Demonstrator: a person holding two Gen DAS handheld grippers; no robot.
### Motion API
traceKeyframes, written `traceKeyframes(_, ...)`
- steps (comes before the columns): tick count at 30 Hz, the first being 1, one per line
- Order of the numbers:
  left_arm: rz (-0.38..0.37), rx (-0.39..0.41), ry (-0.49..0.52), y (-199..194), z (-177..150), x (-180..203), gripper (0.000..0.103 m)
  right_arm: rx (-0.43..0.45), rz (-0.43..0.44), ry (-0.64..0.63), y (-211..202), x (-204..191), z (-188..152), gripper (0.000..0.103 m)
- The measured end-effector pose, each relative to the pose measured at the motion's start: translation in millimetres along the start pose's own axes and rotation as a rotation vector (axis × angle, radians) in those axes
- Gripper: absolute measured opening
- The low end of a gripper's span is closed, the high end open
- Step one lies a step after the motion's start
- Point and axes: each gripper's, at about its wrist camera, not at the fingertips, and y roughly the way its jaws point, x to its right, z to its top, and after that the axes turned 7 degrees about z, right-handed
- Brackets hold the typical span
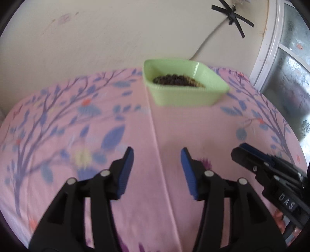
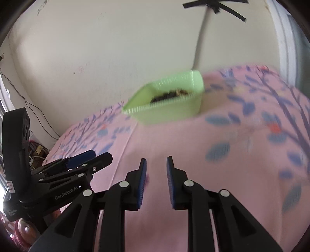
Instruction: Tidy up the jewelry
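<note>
A light green plastic box (image 1: 186,85) stands at the far edge of the pink flowered cloth (image 1: 96,135), by the wall. Dark beaded jewelry (image 1: 174,79) lies inside it. My left gripper (image 1: 157,155) is open and empty, low over the cloth, well short of the box. My right gripper (image 2: 156,161) is open with a narrow gap and empty, also short of the box (image 2: 166,104), whose dark jewelry (image 2: 166,96) shows blurred. Each gripper shows in the other's view: the right one (image 1: 244,151) at the right, the left one (image 2: 95,155) at the left.
A cream wall rises right behind the box, with a white cable taped to it by black tape (image 1: 232,15). A window frame (image 1: 271,58) stands at the right. Clutter and wires (image 2: 36,151) lie off the cloth's left edge.
</note>
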Motion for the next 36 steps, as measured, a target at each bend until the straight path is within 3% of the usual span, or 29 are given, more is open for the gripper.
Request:
traceKeyframes(7,0.052,0.023,-0.017,-21.1,-40.3,2.7,0.053,-0.017,-0.017,-0.003,-14.3,-12.1,-39.3,0.000)
traceKeyframes(14,0.081,0.040,-0.022,-34.6,-60.4,2.0,0.060,0.060,-0.003,-0.021,-39.3,-19.2,-50.4,0.000)
traceKeyframes(15,0.085,0.043,-0.022,-35.9,-62.0,1.8,0.063,0.062,-0.007,-0.028,-40.7,-20.4,-51.4,0.003)
traceKeyframes(17,0.089,0.043,-0.022,-37.7,-64.9,1.9,0.063,0.072,-0.009,-0.032,-42.3,-21.2,-51.7,0.021)
traceKeyframes(19,0.091,0.047,-0.024,-40.2,-67.4,1.8,0.063,0.076,-0.004,-0.033,-44.2,-23.3,-53.1,0.026)
traceKeyframes(28,0.113,0.080,-0.011,-48.6,-70.1,4.2,0.063,0.049,-0.039,-0.016,-43.5,-22.1,-55.4,0.027)
traceKeyframes(33,0.135,0.155,-0.017,-66.9,-62.3,3.7,0.090,0.061,-0.080,-0.036,-48.4,-26.3,-51.0,0.028)
traceKeyframes(36,0.148,0.198,-0.012,-80.6,-54.4,4.7,0.095,0.070,-0.079,-0.013,-52.8,-24.4,-47.2,0.028)
